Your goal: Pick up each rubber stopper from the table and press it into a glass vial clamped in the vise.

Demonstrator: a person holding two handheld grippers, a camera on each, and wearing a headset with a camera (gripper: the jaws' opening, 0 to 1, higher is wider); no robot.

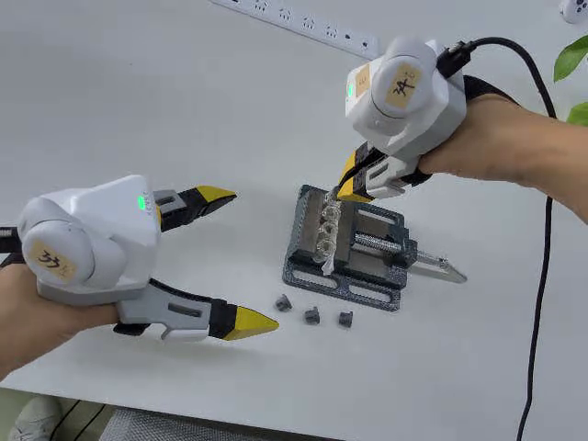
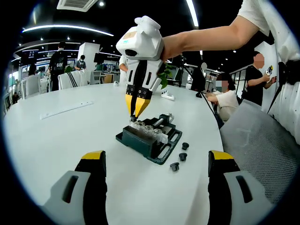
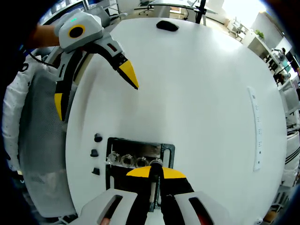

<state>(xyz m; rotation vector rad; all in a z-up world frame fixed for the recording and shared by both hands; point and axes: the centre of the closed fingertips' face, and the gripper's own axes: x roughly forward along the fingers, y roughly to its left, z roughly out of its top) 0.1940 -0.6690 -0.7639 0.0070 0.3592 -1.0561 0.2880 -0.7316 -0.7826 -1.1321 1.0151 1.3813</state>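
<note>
Grey rubber is the thing to watch here: three rubber stoppers [image 1: 312,316] lie loose on the white desk [image 1: 138,101], in a short row between the vise [image 1: 372,266] and the desk's near edge. The vise stands around the middle of the desk with a line of glass vials [image 1: 327,230] clamped upright between its cheeks.

The right gripper [image 1: 344,190] points steeply down over the vial at the end of the row nearer the far edge. Its jaws are drawn almost together. In the left gripper view a small dark piece shows just under the yellow tips, at the vial's mouth. I take it for a stopper [image 2: 132,119] pinched there, though the tips hide most of it.

The left gripper [image 1: 246,258] hovers over the desk toward the left edge, well apart from the vise, its jaws spread wide and holding nothing.

The step in hand looks like seating this stopper. To do it well, the stopper should sit square over the mouth before any force goes on. The push should then run straight down the vial's axis, since a sideways lean could cock the stopper or load the glass. The pinch is best eased only once the rubber is snug. The idle gripper could meanwhile line up on the nearest loose stopper.
</note>
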